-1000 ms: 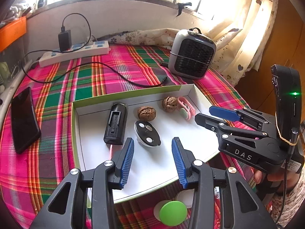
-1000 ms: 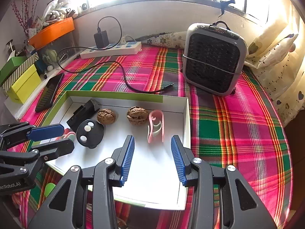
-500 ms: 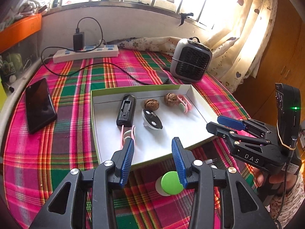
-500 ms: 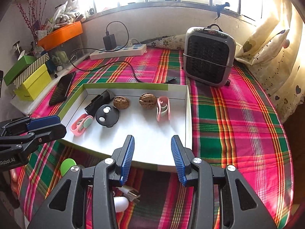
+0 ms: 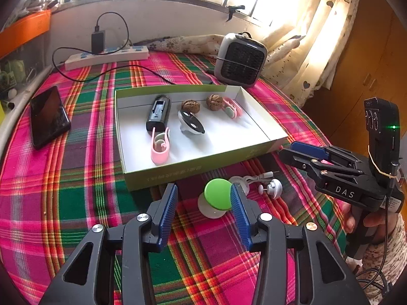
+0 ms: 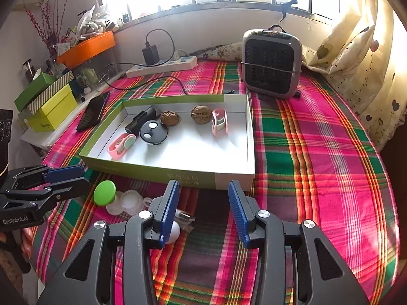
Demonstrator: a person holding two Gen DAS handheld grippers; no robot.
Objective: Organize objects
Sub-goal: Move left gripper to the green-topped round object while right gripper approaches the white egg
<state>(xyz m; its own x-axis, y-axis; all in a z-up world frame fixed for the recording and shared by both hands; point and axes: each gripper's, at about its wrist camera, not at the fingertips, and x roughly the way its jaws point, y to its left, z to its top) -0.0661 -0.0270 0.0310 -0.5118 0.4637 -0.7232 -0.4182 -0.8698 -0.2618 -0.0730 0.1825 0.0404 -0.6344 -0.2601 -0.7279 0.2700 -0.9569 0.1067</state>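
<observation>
Both your tongs have pulled back out of the box over the last second and now hang above the cloth at its near edge. Your left gripper [image 5: 203, 212] is spread wide and holding nothing, with the green-capped item [image 5: 218, 197] lying on the cloth between its blue pads, close against the right one. Your right gripper [image 6: 203, 212] is likewise released and empty; the small white earbud-like piece [image 6: 174, 230] sits by its left pad.

The white box [image 5: 157, 175] already holds a black case, two walnuts [image 5: 190, 106], a black round gadget and two pink clips [image 5: 159, 147]. So the retreat reads as the end of one placement and the start of the next pick: the loose items outside the box's near wall are what remain, the green-capped one likeliest first.
</observation>
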